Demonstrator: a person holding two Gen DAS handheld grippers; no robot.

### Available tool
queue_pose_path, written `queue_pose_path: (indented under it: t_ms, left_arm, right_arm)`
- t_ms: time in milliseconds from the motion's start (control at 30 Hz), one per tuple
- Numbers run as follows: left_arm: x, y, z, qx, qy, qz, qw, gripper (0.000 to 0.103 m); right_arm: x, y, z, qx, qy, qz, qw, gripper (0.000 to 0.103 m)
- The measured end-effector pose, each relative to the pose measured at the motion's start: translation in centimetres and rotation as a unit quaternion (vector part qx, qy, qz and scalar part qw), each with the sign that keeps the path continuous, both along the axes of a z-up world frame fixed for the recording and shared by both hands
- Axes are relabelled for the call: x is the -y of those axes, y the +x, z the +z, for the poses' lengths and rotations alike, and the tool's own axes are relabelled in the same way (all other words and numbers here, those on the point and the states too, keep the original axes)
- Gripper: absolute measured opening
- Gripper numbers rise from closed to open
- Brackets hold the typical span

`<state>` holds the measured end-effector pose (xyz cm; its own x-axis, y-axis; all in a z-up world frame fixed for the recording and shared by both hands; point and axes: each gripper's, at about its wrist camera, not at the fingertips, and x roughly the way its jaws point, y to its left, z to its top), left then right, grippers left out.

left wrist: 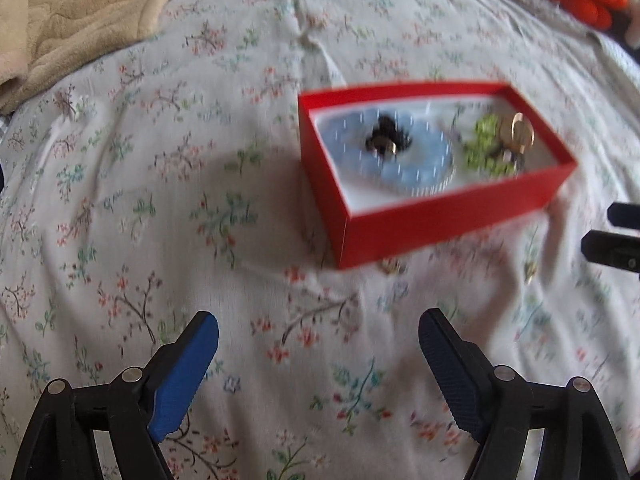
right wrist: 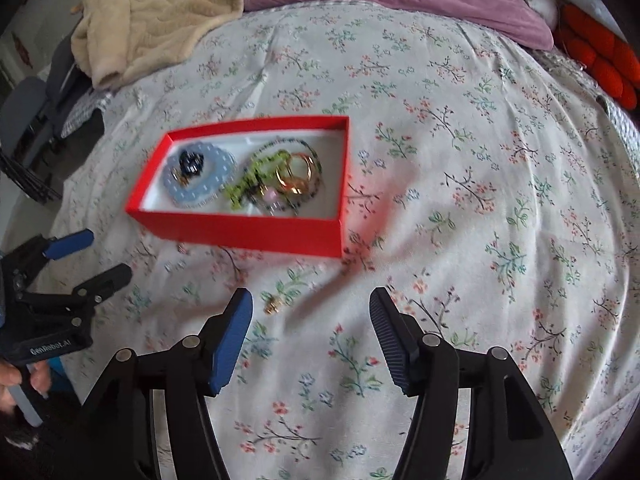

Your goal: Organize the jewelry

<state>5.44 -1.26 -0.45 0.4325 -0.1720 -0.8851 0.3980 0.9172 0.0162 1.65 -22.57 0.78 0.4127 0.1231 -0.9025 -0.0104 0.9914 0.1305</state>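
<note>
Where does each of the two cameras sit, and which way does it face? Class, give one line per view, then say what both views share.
Left wrist view: sits on the left tool, looking down at the floral bedsheet; both blue pads show open, and the red cardboard box lies ahead to the right.
Right wrist view: sits on the right tool, facing down the bed; its open pads show, plus the left tool and a hand at the left edge.
Shared: the box, the sheet, the beige blanket, and a small gold trinket lying outside the box.

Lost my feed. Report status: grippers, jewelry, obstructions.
Left gripper and right gripper open, empty. Red box holds most jewelry; one small gold piece loose on the bedspread, just ahead of right gripper. Nothing blocking.
</note>
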Motion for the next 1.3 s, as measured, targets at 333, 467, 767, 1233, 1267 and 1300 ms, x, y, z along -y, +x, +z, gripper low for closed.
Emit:
queue_pose_path:
  t_ms: [333,467,767,1233,1267,1300]
  left_arm:
    - [-0.6,-0.7,-2.8,-0.008,-0.012,-0.017,0.9998,0.085]
    - [-0.5,-0.8,-2.7,-0.008,-0.028,-0.028,0.9992,0.085]
    - [0.0,-0.6,-2.8,-0.019,-0.056,-0.055,0.9967,0.056]
    - [3.6,0.4,-3.3,-0.016,-0.064,-0.076,0.9949,0.028]
    - [3.9,0.5,-3.5,-0.014,-0.061,-0.075,0.9952,0.028]
    - [4.2,0.7,-3.5,-0.012,-0.058,-0.075,0.9954,0.028]
  right_arm:
    - [-2.1,-1.1,-4.9,-0.004,-0.040,0.062,0.997,0.064]
    - [-3.2,-0.8,-5.1,0.025,-0.056,0.095,0.994,0.064]
    - [-4.2,0.3,-5.3,0.033,-0.037,0.124,0.991,0.027]
    - [-3.2,0.4,-4.2,0.014,-0.018,0.109,0.994,0.011]
    - [-3.0,0.3,-4.2,0.013,-0.018,0.107,0.994,0.011]
    - [-2.9,0.2,-4.1,0.013,-0.017,0.105,0.994,0.011]
